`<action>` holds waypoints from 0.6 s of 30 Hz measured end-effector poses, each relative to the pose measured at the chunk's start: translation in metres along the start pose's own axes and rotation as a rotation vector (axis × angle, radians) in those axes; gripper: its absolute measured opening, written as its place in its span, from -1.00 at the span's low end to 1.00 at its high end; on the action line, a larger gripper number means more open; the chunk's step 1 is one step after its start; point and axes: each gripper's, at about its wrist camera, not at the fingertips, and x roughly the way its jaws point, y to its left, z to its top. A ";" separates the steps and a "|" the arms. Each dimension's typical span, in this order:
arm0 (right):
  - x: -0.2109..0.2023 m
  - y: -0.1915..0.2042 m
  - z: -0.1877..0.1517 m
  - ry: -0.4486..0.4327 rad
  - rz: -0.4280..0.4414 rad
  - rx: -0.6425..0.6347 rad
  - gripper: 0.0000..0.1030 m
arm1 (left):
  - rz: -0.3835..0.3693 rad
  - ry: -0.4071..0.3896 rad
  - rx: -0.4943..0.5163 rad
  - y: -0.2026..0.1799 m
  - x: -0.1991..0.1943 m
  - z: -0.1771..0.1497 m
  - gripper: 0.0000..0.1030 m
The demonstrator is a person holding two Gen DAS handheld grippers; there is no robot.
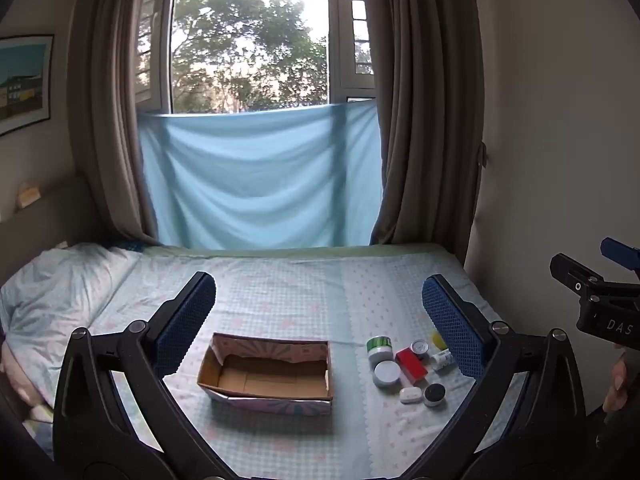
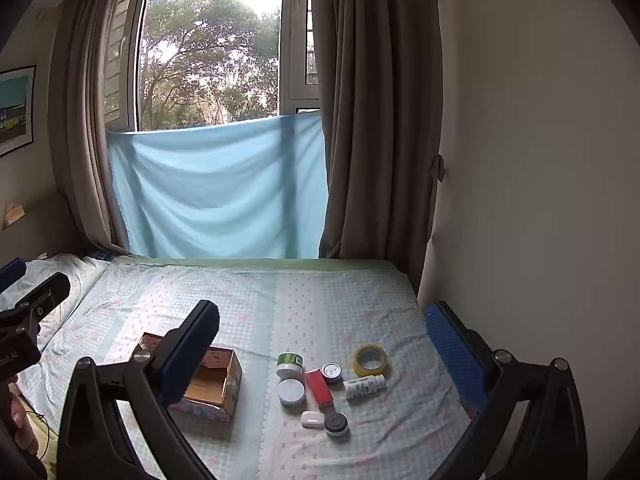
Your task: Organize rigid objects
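An open, empty cardboard box [image 1: 267, 376] [image 2: 212, 384] sits on the bed. To its right lies a cluster of small items: a green-lidded jar [image 2: 289, 363], a white round jar [image 2: 291, 392], a red box [image 2: 319, 387], a purple-lidded tin [image 2: 331, 372], a tape roll [image 2: 371, 359], a white bottle lying on its side [image 2: 364, 386], a small white case [image 2: 312, 419] and a dark-lidded jar [image 2: 336, 424]. My left gripper [image 1: 320, 320] is open and empty, held above the box and the cluster. My right gripper [image 2: 322, 340] is open and empty above the cluster.
The bed [image 2: 320, 296] has a light checked sheet, with a pillow [image 1: 60, 284] at the left. A wall [image 2: 540, 160] bounds the bed on the right. Curtains and a blue cloth [image 1: 260, 176] hang at the far edge under the window.
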 end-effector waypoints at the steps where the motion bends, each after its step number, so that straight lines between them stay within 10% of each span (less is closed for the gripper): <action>1: -0.001 0.000 0.000 0.002 0.000 -0.001 1.00 | 0.001 0.000 0.001 0.000 0.000 0.000 0.99; 18: -0.001 0.015 -0.010 0.003 0.006 -0.018 1.00 | 0.004 0.011 -0.006 0.002 -0.003 0.003 0.99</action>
